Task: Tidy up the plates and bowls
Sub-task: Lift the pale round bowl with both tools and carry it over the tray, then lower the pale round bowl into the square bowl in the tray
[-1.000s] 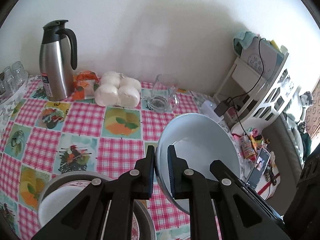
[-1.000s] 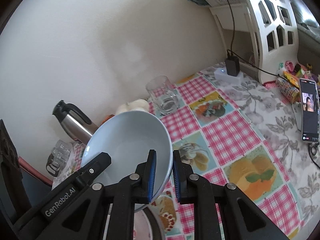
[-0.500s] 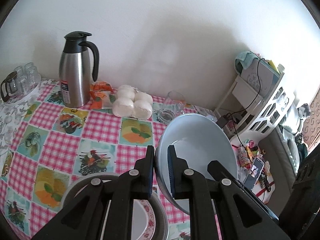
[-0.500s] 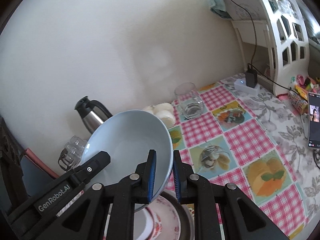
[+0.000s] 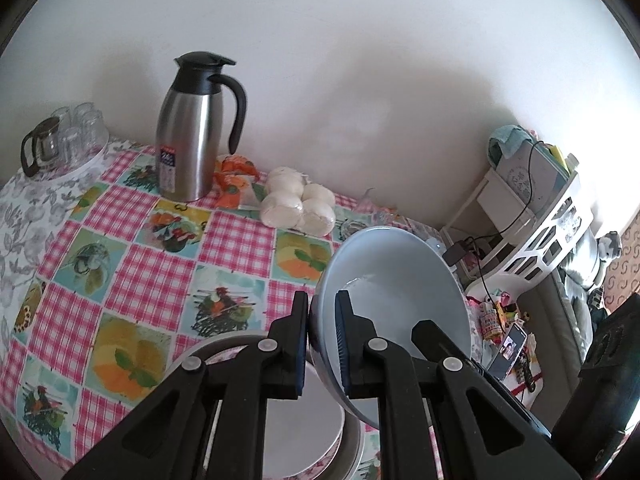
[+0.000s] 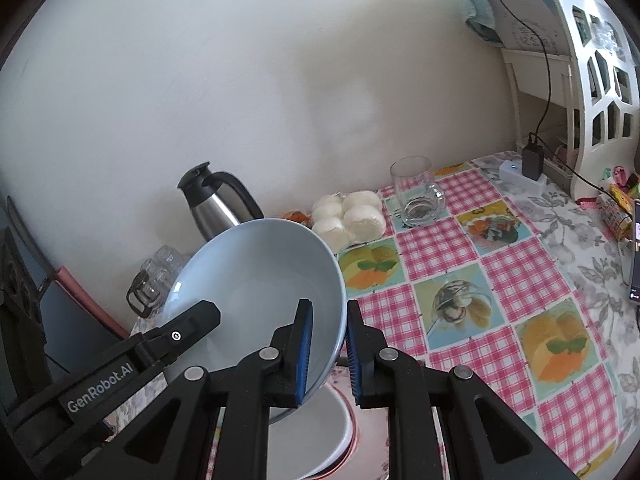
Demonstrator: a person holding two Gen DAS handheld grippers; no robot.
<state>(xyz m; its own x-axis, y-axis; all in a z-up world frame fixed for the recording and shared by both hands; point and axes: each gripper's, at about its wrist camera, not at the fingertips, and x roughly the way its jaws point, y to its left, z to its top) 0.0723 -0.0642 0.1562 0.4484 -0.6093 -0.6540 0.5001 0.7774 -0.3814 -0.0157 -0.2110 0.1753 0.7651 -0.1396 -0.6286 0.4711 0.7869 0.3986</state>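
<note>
We see both grippers clamped on one pale blue bowl (image 5: 394, 300), held up off the table (image 5: 120, 264) and tilted. The left gripper (image 5: 322, 344) has its jaws nearly shut on the bowl's left rim, one blue pad (image 5: 343, 344) inside the bowl and the other outside. The right gripper (image 6: 326, 354) pinches the opposite rim the same way, narrow, with one pad inside and one outside; in its view the left gripper's arm enters from the lower left and meets the bowl's far edge. Right under both grippers sits a stack: a white bowl (image 5: 304, 432) on a patterned plate (image 6: 366, 444) inside a grey metal dish (image 5: 224, 346). Ahead of the left gripper, on the checked tablecloth, a steel jug (image 5: 190, 136) stands by the wall, with an orange packet (image 5: 234, 182) and a bag of white buns (image 5: 298, 204) beside it. Further left, a tray of glasses (image 5: 70, 140). Ahead of the right gripper stands a glass mug (image 6: 416, 192), upright, near the buns. To the far right a white shelf (image 6: 592, 92) with a charger (image 6: 532, 160) plugged in front of it, and a phone (image 5: 510, 350) propped low at the table's right side.
</note>
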